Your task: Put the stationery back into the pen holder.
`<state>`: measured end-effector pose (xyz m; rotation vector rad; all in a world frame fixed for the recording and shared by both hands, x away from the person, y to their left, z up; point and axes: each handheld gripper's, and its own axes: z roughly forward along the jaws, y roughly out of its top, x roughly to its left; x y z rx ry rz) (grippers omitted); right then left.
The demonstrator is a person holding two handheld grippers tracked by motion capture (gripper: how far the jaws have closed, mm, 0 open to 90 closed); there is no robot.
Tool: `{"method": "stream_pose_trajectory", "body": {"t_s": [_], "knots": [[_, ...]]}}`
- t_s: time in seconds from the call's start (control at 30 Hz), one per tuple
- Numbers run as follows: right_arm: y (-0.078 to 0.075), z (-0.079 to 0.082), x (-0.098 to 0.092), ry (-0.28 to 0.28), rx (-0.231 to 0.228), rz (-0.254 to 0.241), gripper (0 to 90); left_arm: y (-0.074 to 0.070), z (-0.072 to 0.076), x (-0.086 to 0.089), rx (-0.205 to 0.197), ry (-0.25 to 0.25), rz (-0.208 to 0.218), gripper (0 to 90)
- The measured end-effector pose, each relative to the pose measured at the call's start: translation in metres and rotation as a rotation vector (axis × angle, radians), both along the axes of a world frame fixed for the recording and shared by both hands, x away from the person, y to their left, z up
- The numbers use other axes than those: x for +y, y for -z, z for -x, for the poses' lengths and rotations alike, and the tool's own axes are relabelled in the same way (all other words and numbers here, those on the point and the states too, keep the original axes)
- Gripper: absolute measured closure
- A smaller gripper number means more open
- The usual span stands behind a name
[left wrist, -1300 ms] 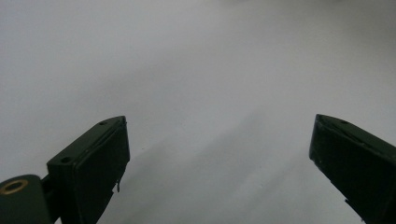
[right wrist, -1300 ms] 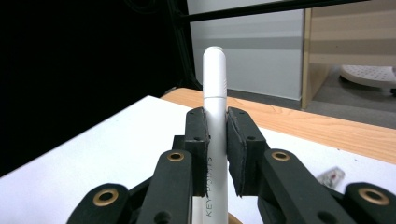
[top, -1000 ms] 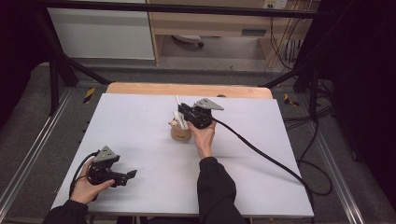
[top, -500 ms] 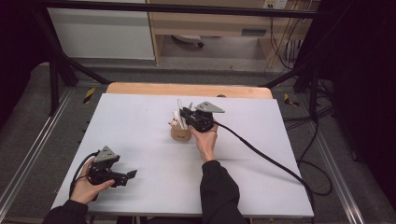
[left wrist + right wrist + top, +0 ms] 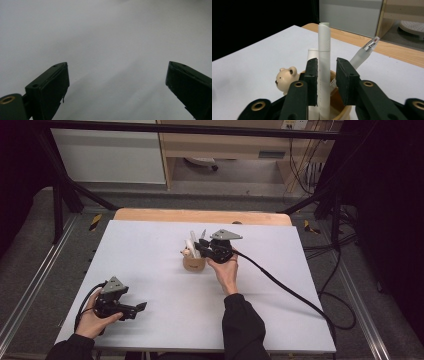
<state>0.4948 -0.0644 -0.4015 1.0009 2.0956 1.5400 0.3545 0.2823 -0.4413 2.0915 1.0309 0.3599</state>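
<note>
Up close, the right gripper view brings out what the high view blurs: a white pen (image 5: 324,62) stands upright in a tan cup (image 5: 339,105) between the right gripper's (image 5: 325,75) jaws. The left jaw lies against the pen, while a slim gap shows at the right jaw, so the grip has just been loosening and the pen is no longer pinched. A small bear figure (image 5: 285,78) sits at the cup's 9 o'clock rim, and a frosted pen (image 5: 362,53) leans toward 2 o'clock.

From above, the cup (image 5: 194,263) sits near the table's (image 5: 150,245) centre, with the right hand (image 5: 226,272) reaching from 5 o'clock, gripper held level. The left gripper (image 5: 140,307) rests at the table's 7 o'clock corner, in the left hand (image 5: 95,320); its own view shows jaws spread wide over bare white tabletop (image 5: 105,37).
</note>
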Motion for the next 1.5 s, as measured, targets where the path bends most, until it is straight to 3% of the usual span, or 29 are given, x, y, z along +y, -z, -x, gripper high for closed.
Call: {"method": "stream_pose_trajectory", "body": {"t_s": [0.13, 0.4, 0.67, 0.77, 0.83, 1.03, 1.5], "knots": [[-0.009, 0.005, -0.005, -0.017, 0.014, 0.013, 63.8, 0.000, 0.000, 0.000, 0.001, -0.001, 0.001, 5.0], [-0.026, 0.019, -0.018, -0.031, 0.103, 0.057, 35.0, 0.001, 0.000, 0.000, 0.004, -0.001, -0.002, 5.0], [-0.037, 0.039, -0.042, -0.019, 0.142, 0.103, 13.3, 0.002, -0.001, -0.001, 0.010, -0.007, -0.003, 4.4], [-0.038, 0.046, -0.052, -0.018, 0.177, 0.128, 6.1, 0.002, -0.001, -0.001, 0.009, -0.009, -0.002, 4.0], [-0.038, 0.052, -0.059, -0.018, 0.188, 0.159, 5.2, 0.002, -0.001, -0.001, 0.009, -0.009, -0.002, 4.1], [-0.028, 0.068, -0.080, -0.020, 0.219, 0.178, 0.7, 0.002, -0.001, -0.002, 0.010, -0.006, -0.009, 3.5], [0.013, 0.102, -0.129, -0.053, 0.254, 0.191, 0.6, 0.003, -0.002, -0.004, 0.016, -0.013, -0.003, 2.8]]}}
